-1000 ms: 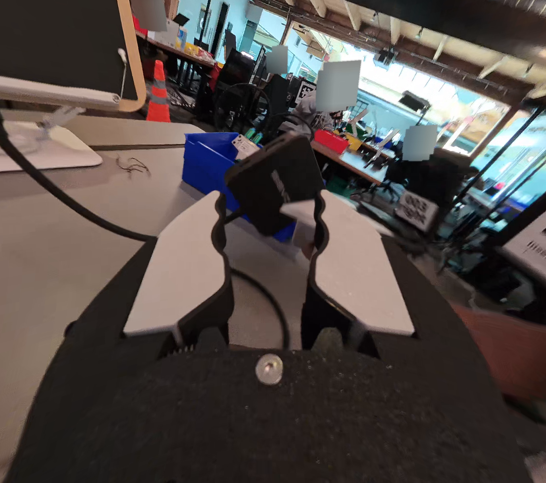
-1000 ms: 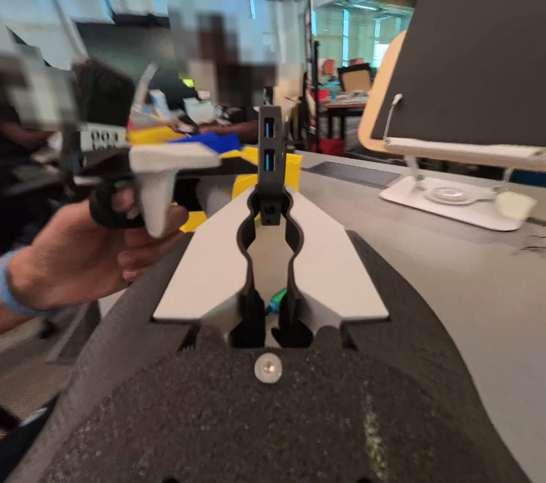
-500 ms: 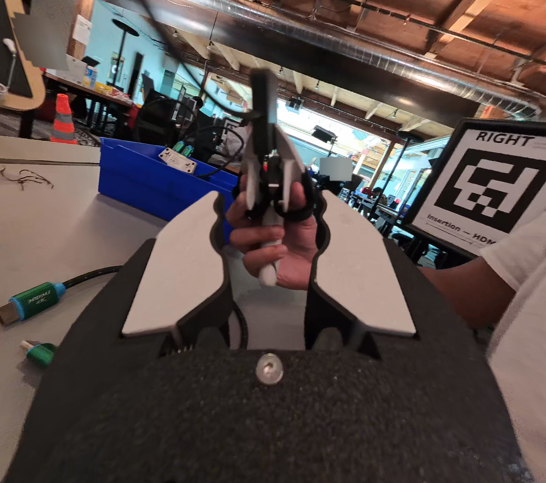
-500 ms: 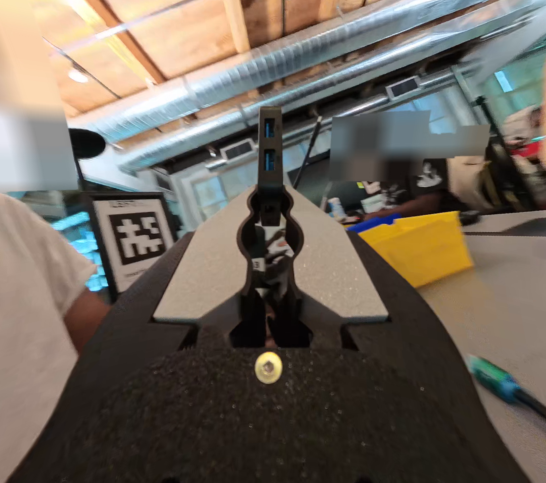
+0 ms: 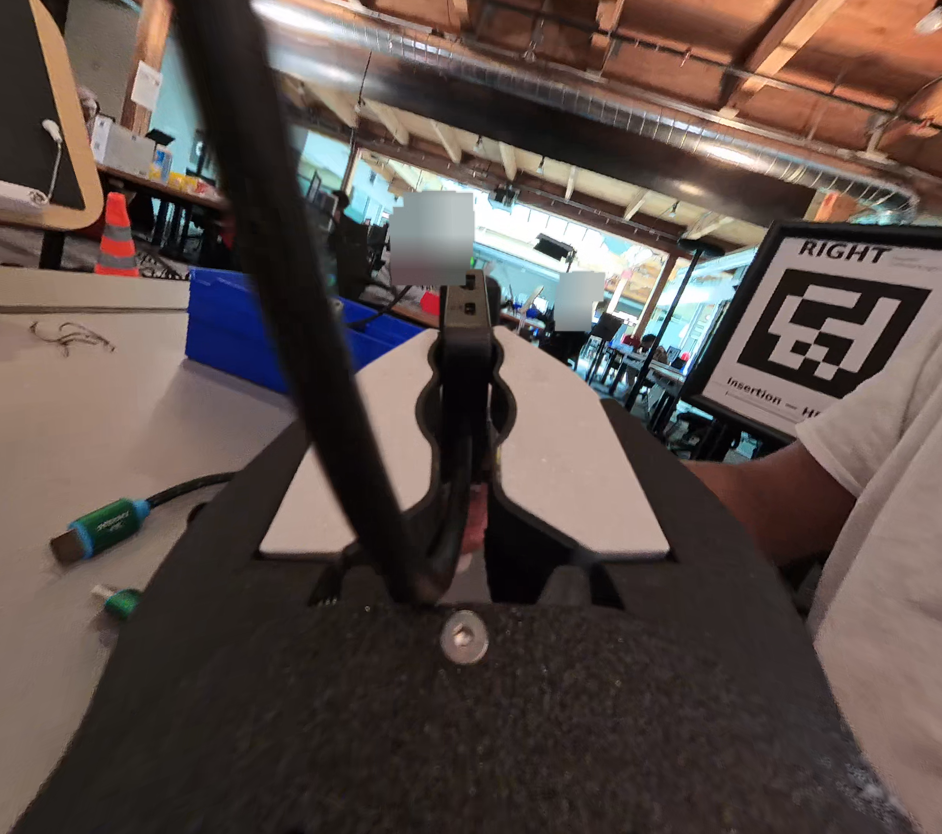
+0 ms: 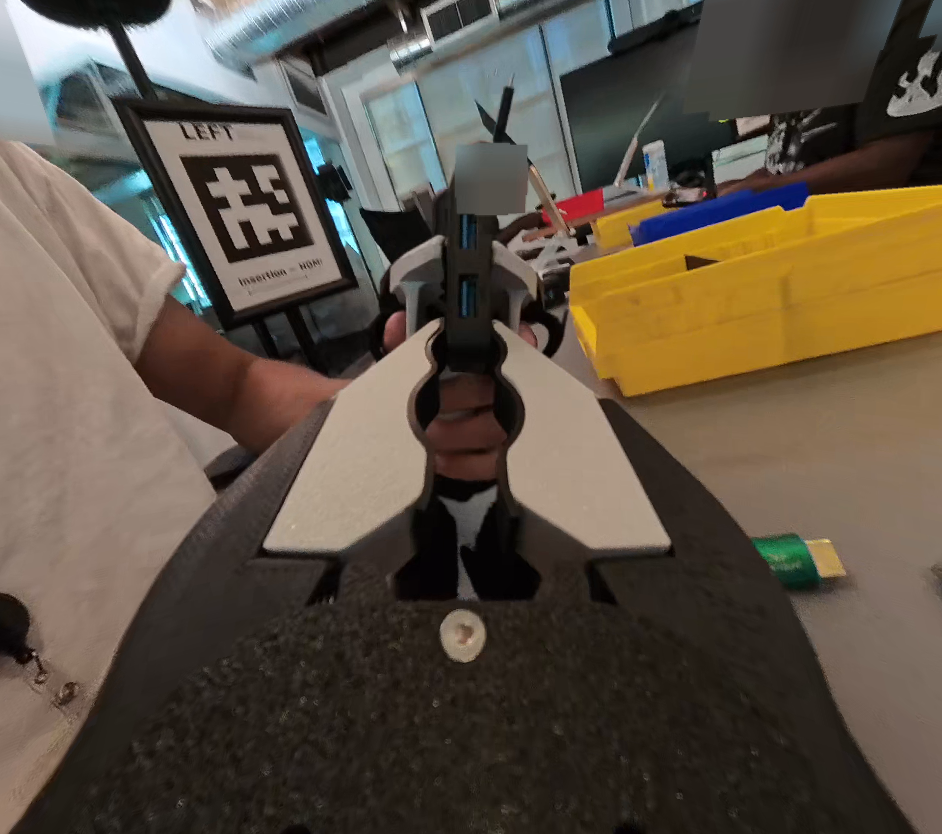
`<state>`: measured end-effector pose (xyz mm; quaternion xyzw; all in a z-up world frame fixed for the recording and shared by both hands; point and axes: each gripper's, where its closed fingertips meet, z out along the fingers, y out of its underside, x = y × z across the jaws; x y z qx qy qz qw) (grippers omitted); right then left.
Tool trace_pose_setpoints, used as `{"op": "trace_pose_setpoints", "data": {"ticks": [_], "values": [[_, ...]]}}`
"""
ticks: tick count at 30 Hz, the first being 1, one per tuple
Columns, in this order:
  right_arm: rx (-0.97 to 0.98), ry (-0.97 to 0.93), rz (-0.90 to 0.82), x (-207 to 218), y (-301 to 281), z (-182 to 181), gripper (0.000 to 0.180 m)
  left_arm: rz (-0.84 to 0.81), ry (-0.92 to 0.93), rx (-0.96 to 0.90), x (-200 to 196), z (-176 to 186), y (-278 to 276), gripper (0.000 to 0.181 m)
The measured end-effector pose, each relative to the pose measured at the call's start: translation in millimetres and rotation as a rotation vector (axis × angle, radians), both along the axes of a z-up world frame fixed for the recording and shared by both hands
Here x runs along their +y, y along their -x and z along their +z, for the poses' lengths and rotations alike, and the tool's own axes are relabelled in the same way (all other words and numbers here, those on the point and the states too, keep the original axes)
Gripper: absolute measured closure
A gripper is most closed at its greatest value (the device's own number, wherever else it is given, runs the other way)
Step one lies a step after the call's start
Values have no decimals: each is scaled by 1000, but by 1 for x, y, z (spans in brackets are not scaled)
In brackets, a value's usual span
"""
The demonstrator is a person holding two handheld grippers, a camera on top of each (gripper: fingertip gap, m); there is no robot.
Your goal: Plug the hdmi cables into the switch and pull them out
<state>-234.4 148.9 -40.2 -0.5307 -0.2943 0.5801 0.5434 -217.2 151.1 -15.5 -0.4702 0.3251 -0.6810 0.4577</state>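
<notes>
Your left gripper [image 5: 465,353] clamps the slim black switch [image 5: 466,330] edge-on; two green-shelled HDMI plugs [image 5: 102,528] lie near the grey table's [image 5: 102,411] left edge.

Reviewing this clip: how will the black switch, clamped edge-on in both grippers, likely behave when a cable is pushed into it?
The switch looks like a thin, rigid slab, so it probably won't flex. The left gripper and right gripper pinch only its narrow edges, so it may pivot or slip. Its attached black cable looks stiff and could tug it sideways.
</notes>
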Motion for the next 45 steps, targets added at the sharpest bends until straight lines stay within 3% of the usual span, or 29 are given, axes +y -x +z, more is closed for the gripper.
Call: {"op": "trace_pose_setpoints", "data": {"ticks": [5, 9, 14, 17, 21, 27, 33, 38, 40, 42, 45], "values": [[-55, -41, -53, -2, -10, 3, 160, -78, -65, 72, -9, -5, 1, 167], [-10, -56, -22, -12, -20, 18, 146, -355, 49, 108, -27, -11, 6, 168], [-11, -5, 165, -39, -11, 20, 139, -804, 161, 154, -67, -18, 26, 167], [-26, -42, 227, -53, -2, 19, 125, -984, 172, 165, -92, -18, 35, 168], [-61, -28, 308, -71, 16, 16, 92, -1054, 169, 175, -108, -15, 33, 168], [-86, -63, 380, -91, 30, 14, 93, -1108, 211, 156, -112, -13, 34, 168], [-111, -79, 391, -93, 30, 9, 108, -1111, 251, 175, -111, -19, 30, 168], [-187, -53, 245, -63, 20, 4, 113, -898, 336, 168, -74, -23, 13, 157], [-201, -27, 192, -49, 16, -1, 113, -802, 359, 183, -58, -29, 6, 148], [-221, 1, 132, -36, 12, -7, 113, -699, 408, 216, -42, -35, -2, 104], [-246, 23, 121, -29, 12, -16, 113, -644, 423, 262, -35, -46, -5, 94]]}}
